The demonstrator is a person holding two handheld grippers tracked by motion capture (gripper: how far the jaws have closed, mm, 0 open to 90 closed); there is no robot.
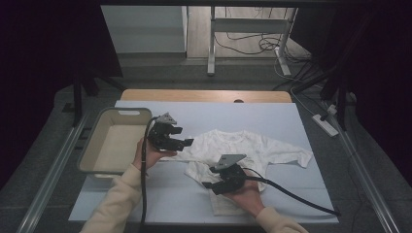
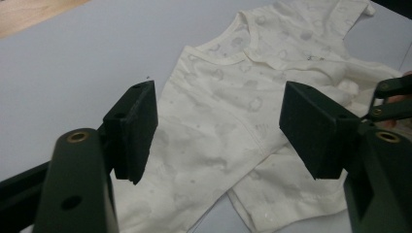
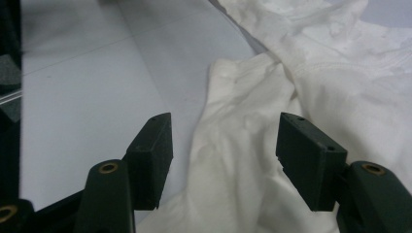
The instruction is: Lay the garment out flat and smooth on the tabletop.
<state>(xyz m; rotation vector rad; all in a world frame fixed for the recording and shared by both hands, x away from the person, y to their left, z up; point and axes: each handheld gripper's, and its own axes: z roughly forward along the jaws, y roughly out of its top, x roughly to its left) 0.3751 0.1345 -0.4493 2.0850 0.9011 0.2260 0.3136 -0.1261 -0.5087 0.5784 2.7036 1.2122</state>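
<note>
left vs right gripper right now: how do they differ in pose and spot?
The left gripper hovers at the white shirt's left edge, beside the grey bin; the right gripper sits over the shirt's near hem. The left points right across the table; the right points left. Both are open, with cloth under the jaws, not gripped.

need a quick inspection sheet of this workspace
surface: pale blue table top, wooden strip at far edge
job's things: white shirt spread out, one sleeve out to the right, lower part bunched
clutter: beige bin at left
grippers: left gripper open, above shirt's left edge; right gripper open over the hem, nothing held
cables: black cable off right gripper; floor cables beyond
surroundings: dark curtains, metal frame legs
</note>
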